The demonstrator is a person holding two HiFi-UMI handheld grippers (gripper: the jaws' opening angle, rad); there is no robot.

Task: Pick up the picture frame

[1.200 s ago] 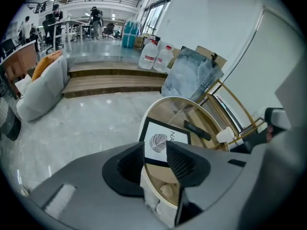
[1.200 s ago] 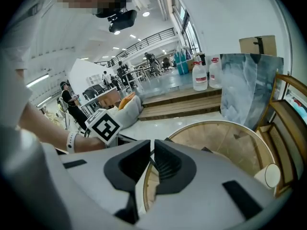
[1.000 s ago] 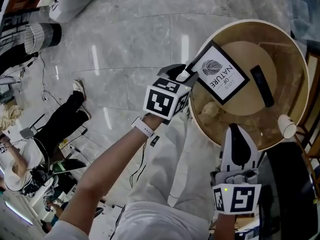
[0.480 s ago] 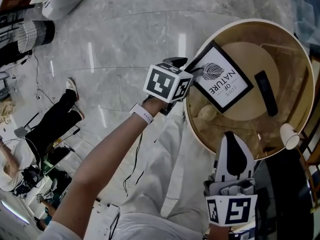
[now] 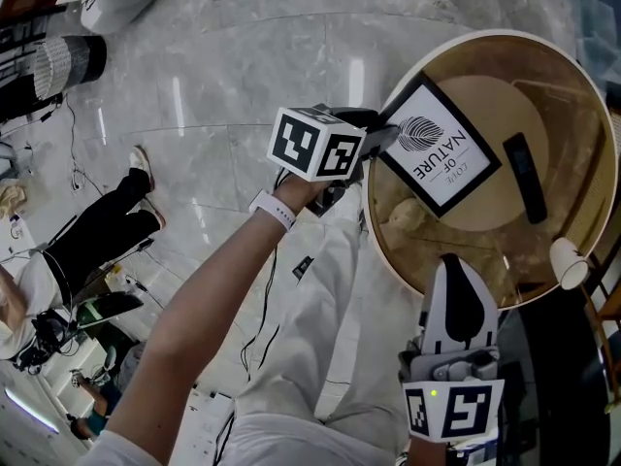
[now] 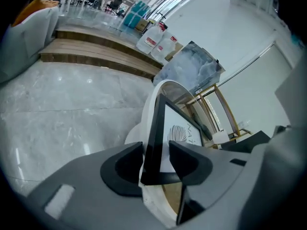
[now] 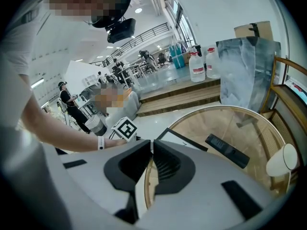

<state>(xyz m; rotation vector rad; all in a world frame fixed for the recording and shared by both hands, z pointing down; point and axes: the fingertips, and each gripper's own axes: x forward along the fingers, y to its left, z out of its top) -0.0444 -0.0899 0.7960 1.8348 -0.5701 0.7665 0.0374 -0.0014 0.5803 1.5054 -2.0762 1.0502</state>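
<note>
Matt black picture frame (image 5: 441,158) around a smooth white paper print, glossy glass bench (image 5: 563,115) top over pale wood, polished grey stone floor (image 5: 243,76), matt grey plastic left tool (image 5: 381,134) and right tool (image 5: 456,262), matt black remote (image 5: 524,178)

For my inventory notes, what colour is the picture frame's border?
The picture frame has a black border; clearest in the head view.
</note>
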